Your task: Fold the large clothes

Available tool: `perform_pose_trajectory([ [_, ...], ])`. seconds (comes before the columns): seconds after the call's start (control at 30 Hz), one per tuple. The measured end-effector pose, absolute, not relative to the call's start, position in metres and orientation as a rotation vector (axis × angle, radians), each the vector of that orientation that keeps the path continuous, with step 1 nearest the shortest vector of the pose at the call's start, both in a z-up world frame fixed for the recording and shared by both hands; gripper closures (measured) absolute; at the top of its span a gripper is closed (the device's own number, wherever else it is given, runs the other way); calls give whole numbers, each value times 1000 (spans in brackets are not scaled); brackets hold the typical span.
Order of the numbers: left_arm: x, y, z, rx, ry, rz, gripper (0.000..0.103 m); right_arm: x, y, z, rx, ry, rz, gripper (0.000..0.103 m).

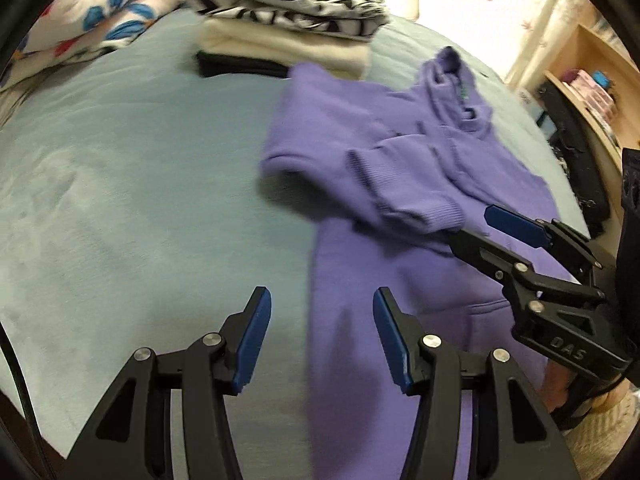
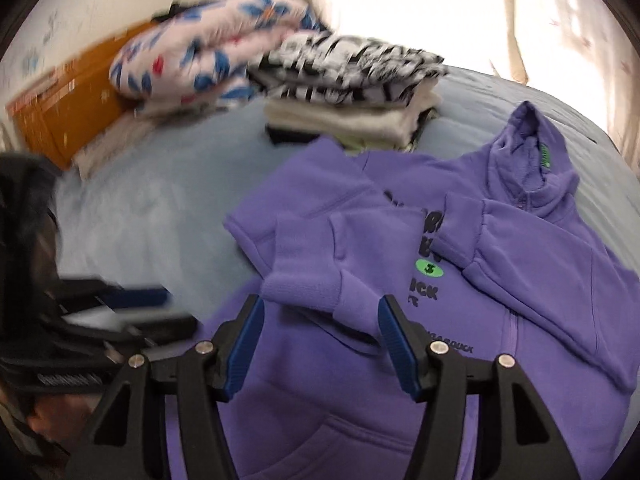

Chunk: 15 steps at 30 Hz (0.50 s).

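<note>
Two grippers were in play, both empty.

Left wrist view: left gripper [image 1: 322, 334] had its jaws spread with nothing between them, hanging over the left edge of the purple hoodie [image 1: 420, 184] where it met the blue bed cover [image 1: 120, 184]. Hoodie lay flat on the bed, hood [image 1: 456, 80] at the far end, hem near. Right gripper [image 1: 476, 226] sat to the right, jaws apart, tips just beside the ribbed cuff [image 1: 424, 216] of a sleeve folded across the chest; could not tell if it touched. Far side: stack of folded clothes [image 1: 288, 28], floral quilt [image 1: 96, 16] further left.

Right wrist view: right gripper [image 2: 320, 340] jaws spread, not pinching; left sleeve cuff [image 2: 308, 284] lay just past the tips. Right sleeve [image 2: 532, 264] was also folded in over the front print [image 2: 428, 268]. Left gripper [image 2: 160, 308] was blurred at the near left.

Judgement: sleeves-in step looked done; body fold was next. That calls for both grippers to pinch the near hem at its two corners and carry it toward the hood without dragging the sleeves out.
</note>
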<state>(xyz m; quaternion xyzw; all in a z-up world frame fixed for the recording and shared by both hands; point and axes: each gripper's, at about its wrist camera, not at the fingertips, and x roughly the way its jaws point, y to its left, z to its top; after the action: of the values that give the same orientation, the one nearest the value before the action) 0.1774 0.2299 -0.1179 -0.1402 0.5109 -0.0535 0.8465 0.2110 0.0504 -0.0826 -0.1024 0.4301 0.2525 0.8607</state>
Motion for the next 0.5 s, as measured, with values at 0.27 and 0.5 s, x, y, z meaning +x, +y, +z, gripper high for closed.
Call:
perform_pose_trajectory([
  [0.27, 171, 247, -131, -364, 1106, -112, 51, 218, 94, -107, -492, 873, 467, 50],
  [0.5, 167, 240, -126, -352, 1096, -137, 51, 250, 11, -54, -62, 884, 387, 85],
])
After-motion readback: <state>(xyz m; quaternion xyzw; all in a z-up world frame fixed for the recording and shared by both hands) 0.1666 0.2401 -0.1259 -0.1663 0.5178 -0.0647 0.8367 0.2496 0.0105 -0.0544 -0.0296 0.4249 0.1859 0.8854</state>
